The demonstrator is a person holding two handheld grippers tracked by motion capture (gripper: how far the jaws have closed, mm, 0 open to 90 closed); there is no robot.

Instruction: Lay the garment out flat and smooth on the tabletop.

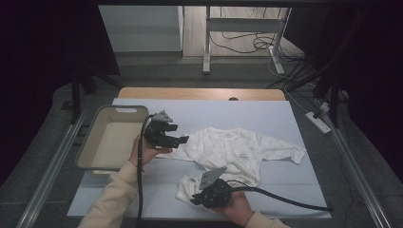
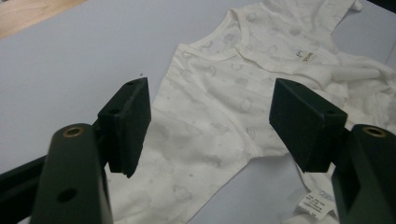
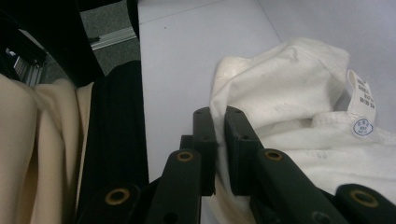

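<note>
Right tongs (image 3: pixel 219 135) are clamping the white garment's (image 1: pixel 228 149) hem, evidently for folding; left tongs (image 1: pixel 177 137) are hovering apart above its sleeve.

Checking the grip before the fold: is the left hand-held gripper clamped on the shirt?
No, the left hand-held gripper is open above the shirt.

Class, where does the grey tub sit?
In the high view, the tub sits at the table's left edge, just left of the left claw and the garment.
</note>
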